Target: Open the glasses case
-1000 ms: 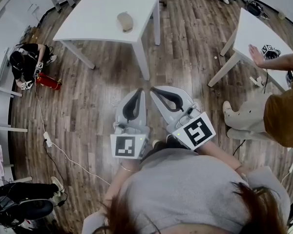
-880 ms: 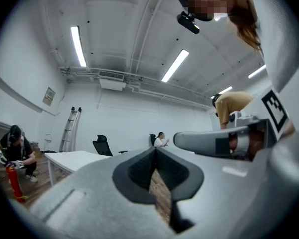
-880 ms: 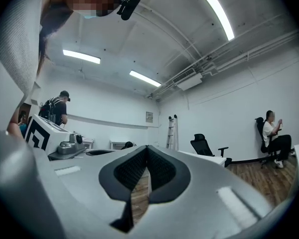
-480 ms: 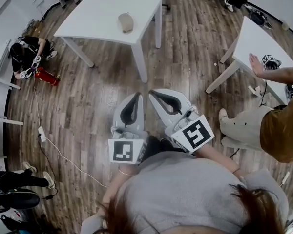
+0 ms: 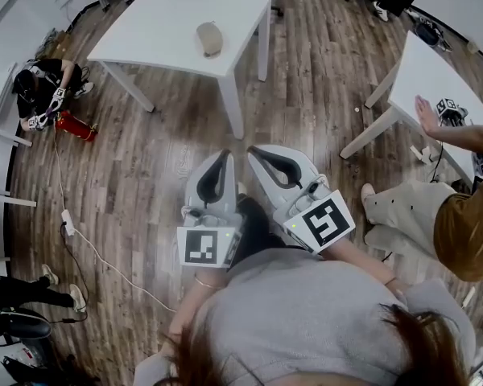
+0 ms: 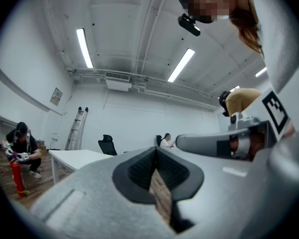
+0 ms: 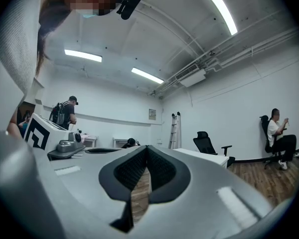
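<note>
A grey-brown glasses case [image 5: 209, 38] lies closed near the front of a white table [image 5: 165, 30] at the top of the head view. Both grippers are held close to the person's body, well short of the table. My left gripper [image 5: 224, 155] is shut with nothing in it, and its tips point toward the table. Beside it, my right gripper [image 5: 253, 151] is also shut and empty. In the left gripper view the jaws [image 6: 156, 151] meet at the tip, and the white table [image 6: 77, 158] shows at the left. The right gripper view shows closed jaws [image 7: 146, 150] too.
A second white table [image 5: 435, 67] stands at the right, with a person's hand [image 5: 426, 112] on it. Someone crouches by a red extinguisher [image 5: 72, 127] at the left. A cable [image 5: 88, 244] runs across the wooden floor. An office chair [image 6: 107, 144] and a ladder [image 6: 77, 127] stand at the back.
The view has shifted a little, and the table with the case sits slightly higher and nearer in it. Both grippers stay shut and side by side.
</note>
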`<state>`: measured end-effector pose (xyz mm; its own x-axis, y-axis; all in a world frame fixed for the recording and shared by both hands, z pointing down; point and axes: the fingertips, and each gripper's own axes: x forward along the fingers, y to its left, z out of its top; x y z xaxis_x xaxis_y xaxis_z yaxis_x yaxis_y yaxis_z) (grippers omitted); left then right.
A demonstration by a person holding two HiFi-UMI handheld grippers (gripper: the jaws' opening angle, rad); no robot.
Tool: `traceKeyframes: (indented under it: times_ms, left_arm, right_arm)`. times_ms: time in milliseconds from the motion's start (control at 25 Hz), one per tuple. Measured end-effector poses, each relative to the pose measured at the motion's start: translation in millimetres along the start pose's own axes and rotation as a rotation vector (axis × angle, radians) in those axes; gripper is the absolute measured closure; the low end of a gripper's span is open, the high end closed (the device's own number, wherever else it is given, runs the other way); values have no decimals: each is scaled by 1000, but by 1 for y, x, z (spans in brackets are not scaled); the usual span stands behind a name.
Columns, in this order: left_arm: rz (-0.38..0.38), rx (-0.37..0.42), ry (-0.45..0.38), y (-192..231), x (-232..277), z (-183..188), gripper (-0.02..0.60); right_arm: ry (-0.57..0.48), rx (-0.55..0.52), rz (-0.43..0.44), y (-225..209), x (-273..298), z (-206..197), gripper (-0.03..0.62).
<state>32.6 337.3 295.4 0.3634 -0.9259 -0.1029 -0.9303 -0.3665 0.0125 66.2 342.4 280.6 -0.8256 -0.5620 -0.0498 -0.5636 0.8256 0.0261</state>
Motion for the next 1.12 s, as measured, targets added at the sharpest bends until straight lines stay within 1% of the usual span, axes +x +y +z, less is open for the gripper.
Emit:
traceKeyframes:
  times_ms: [160, 480, 800, 1000, 1120]
  left_arm:
    - [-4, -6, 0, 18, 24, -4, 580]
    - [-33, -14, 2, 70, 92, -12, 580]
    - [-83, -18, 4, 136, 160, -10, 580]
    - [-118, -19, 5, 168, 192, -11, 580]
    - [-130, -47, 4, 180, 203, -17, 580]
  right_arm:
    - [-1, 19, -17, -20, 24, -3, 589]
    - [3, 7, -41, -74, 89, -12, 589]
    - [-6, 26, -98, -123, 167, -8, 589]
    - [-12, 15, -115, -144, 204, -10, 589]
    - [0, 13, -128, -151, 216, -16, 589]
